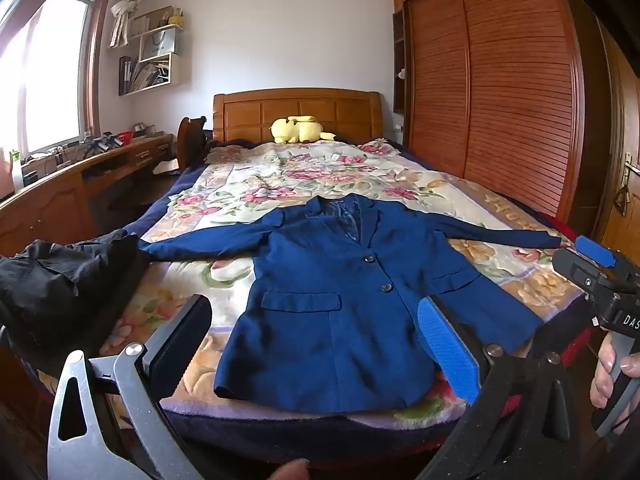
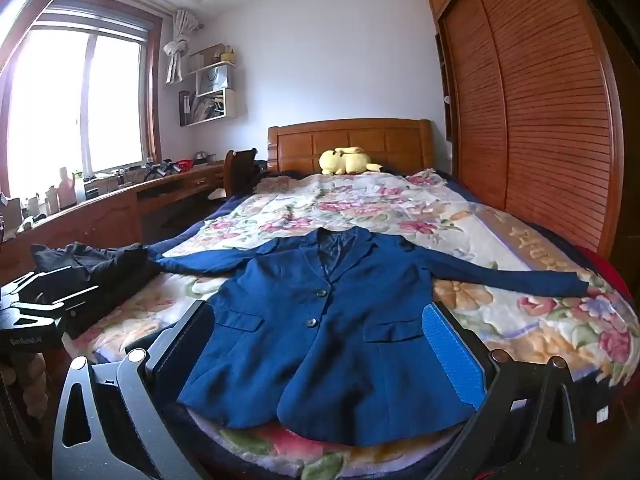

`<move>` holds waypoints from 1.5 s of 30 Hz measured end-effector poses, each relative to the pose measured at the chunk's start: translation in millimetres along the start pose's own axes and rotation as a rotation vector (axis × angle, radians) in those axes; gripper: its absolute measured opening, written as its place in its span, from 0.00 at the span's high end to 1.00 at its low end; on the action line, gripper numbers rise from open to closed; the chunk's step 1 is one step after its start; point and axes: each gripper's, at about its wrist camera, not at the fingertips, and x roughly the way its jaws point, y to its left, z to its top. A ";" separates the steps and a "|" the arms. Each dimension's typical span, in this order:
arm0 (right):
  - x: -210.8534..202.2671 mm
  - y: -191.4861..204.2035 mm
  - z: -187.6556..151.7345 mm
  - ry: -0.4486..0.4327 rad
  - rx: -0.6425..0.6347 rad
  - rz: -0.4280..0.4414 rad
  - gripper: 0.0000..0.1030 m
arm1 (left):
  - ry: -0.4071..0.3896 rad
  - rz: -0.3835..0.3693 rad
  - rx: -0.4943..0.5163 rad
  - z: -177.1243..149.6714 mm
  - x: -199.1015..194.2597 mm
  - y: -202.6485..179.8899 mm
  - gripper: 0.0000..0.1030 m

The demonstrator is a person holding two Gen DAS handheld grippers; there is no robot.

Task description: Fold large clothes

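A blue suit jacket (image 1: 340, 304) lies flat, front up and buttoned, on the floral blanket (image 1: 320, 176) of the bed, both sleeves spread out sideways. It also shows in the right wrist view (image 2: 332, 336). My left gripper (image 1: 316, 344) is open and empty, hovering before the jacket's hem at the foot of the bed. My right gripper (image 2: 320, 356) is open and empty, also before the hem; it shows at the right edge of the left wrist view (image 1: 600, 264).
A pile of black clothes (image 1: 60, 280) lies on the bed's left corner. A yellow plush toy (image 1: 298, 128) sits by the wooden headboard. A wooden wardrobe (image 1: 500, 92) lines the right side; a desk (image 1: 80, 176) runs along the left under the window.
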 end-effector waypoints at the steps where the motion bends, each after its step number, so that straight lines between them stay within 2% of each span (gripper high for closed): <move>1: -0.3 0.0 0.0 -0.001 0.001 0.001 0.00 | 0.000 0.000 0.000 0.0 -0.1 -0.1 0.00; 8: -1.8 0.6 -0.2 0.002 -0.006 0.006 0.00 | -0.004 -0.019 0.008 -0.9 -3.3 -0.9 0.00; 45: -4.1 -0.7 -0.5 0.000 0.007 0.024 0.00 | -0.001 -0.019 -0.009 -0.2 -2.9 -1.4 0.00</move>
